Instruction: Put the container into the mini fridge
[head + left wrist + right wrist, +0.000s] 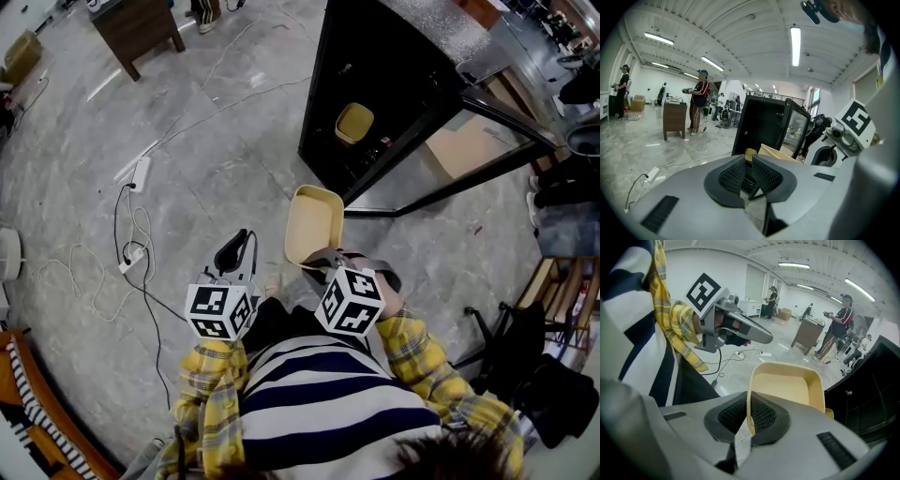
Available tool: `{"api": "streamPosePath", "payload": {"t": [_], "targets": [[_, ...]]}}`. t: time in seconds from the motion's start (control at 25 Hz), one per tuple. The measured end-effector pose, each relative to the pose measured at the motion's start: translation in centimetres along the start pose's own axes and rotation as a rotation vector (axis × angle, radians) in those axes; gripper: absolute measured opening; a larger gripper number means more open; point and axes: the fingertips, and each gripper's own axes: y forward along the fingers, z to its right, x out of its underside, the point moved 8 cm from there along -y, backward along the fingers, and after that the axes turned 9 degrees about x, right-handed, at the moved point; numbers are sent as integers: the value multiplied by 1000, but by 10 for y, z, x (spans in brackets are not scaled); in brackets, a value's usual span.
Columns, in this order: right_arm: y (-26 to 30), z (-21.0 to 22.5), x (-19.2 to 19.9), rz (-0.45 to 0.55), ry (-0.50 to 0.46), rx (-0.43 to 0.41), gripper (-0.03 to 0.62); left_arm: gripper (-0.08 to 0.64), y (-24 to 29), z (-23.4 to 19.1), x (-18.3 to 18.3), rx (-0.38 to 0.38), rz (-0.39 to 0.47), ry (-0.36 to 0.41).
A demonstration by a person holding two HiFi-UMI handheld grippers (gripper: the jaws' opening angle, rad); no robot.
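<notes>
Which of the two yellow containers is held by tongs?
The larger, flat container, its rim pinched in the right tongs; the smaller container sits inside the fridge.

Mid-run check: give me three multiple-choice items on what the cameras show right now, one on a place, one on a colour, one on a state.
1. Where is the small yellow bowl?
A) on the floor
B) inside the mini fridge
C) on top of the fridge

2. What colour is the container in the right gripper?
A) cream
B) blue
C) red

3. How is the fridge door?
A) shut
B) open
C) taken off

Answers:
1 B: the head view shows the bowl inside the dark fridge cabinet.
2 A: both the head view and the right gripper view show a cream container, with the jaws clamped on its rim.
3 B: the glass door stands swung wide to one side of the cabinet.
</notes>
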Motion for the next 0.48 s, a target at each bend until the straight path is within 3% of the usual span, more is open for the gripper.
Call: {"api": "streamPosePath", "payload": {"t": [0.48], "targets": [[30,55,-29,-49,74,43,29,57,50,-53,-26,110,-31,8]]}}
